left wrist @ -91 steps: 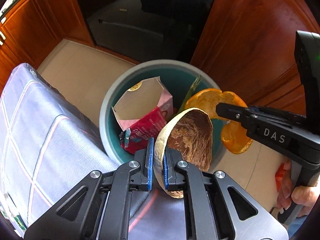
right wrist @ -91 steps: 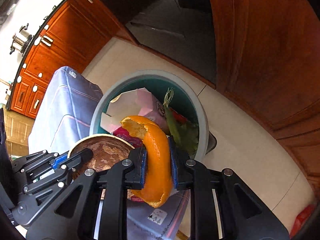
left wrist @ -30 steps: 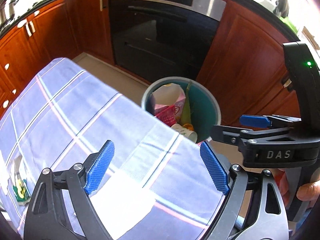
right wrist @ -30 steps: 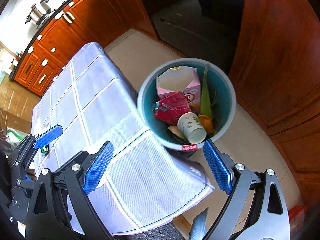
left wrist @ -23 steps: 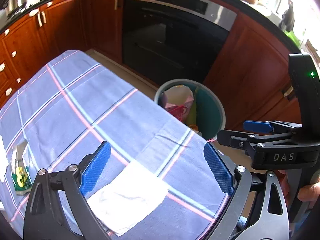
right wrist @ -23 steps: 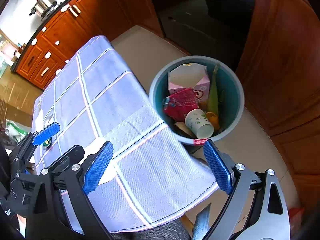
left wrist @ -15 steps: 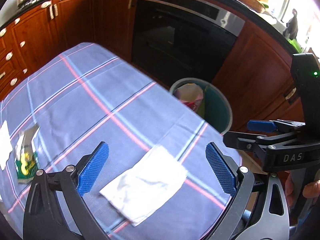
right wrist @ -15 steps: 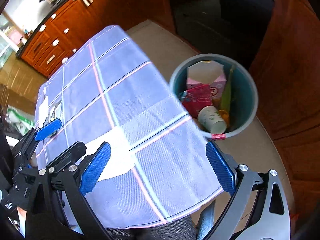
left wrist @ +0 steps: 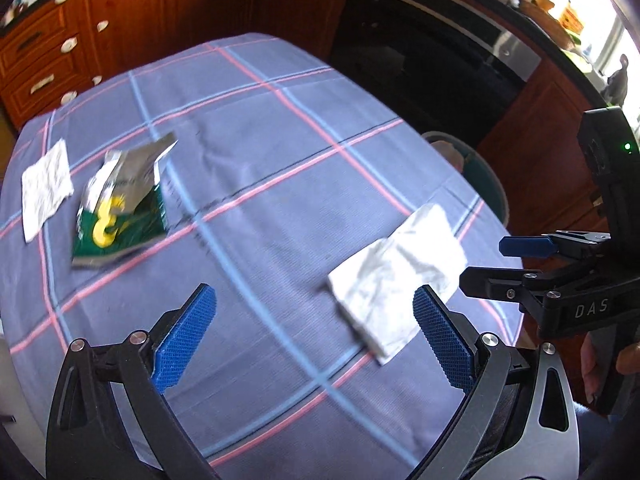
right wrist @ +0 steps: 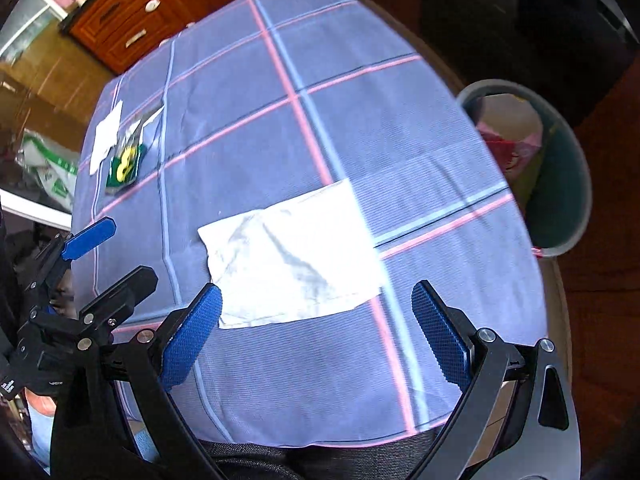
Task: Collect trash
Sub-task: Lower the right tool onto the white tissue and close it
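Tablecloth [left wrist: 280, 152] now fills both views, bin [right wrist: 560, 184] sidelined; both grippers' jaws released, empty.

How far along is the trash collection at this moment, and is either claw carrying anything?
Partly done. The bin beside the table already holds a pink carton and other scraps. Nothing is in hand: the left claw and right claw are both open and empty above the tablecloth. Left on the table: the large white napkin, the green snack wrapper and a smaller white napkin.
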Motion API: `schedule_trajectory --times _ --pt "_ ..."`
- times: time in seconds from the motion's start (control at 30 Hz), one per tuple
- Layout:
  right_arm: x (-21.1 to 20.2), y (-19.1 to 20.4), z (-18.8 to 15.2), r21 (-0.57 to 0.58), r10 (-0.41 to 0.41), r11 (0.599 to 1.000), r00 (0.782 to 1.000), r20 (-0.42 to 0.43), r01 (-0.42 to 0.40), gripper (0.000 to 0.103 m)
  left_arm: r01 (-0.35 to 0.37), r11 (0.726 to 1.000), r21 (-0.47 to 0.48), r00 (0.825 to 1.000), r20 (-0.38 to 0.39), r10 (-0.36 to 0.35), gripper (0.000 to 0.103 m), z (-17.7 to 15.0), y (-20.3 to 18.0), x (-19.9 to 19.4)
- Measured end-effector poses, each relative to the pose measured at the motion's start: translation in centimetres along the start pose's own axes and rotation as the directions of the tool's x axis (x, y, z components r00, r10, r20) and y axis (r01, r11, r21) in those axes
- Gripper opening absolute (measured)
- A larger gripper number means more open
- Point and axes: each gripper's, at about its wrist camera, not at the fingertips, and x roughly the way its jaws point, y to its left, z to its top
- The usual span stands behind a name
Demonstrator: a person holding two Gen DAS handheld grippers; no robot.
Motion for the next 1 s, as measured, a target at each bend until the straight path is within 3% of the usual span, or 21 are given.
schedule_trajectory --times 0.3,0.63,0.83,0.93,1.0 --pt "2.9 2.3 -0.7 -0.046 -0.021 0.999 0.998 -0.053 0.019 0.092 0.008 0.995 -0.095 1.0 -0.016 -0.01 0.099 -2.5 3.7 0.1" --pt "5.7 3.5 0.0 -0.069 -0.102 0.993 0.994 -0.039 0.099 0.095 0.011 0.986 -0.168 1.0 -0.019 -0.015 0.099 -3.4 6.7 0.1" --pt "6.6 5.4 -0.1 -0.146 -0.168 0.974 0.985 0.039 0.172 0.097 0.008 0.978 -0.208 1.0 -0.027 -0.014 0.099 -3.6 8.5 0.5" --pt "6.8 6.3 -0.3 -0.178 -0.16 0.969 0.983 0.087 0.173 0.097 0.012 0.972 -0.236 0.999 -0.029 -0.019 0.099 -3.6 9.2 0.7" --pt "6.7 6.6 -0.4 -0.191 -0.147 0.968 0.984 0.105 0.165 0.09 0.014 0.97 -0.243 1.0 -0.023 -0.021 0.099 -3.5 9.4 0.7"
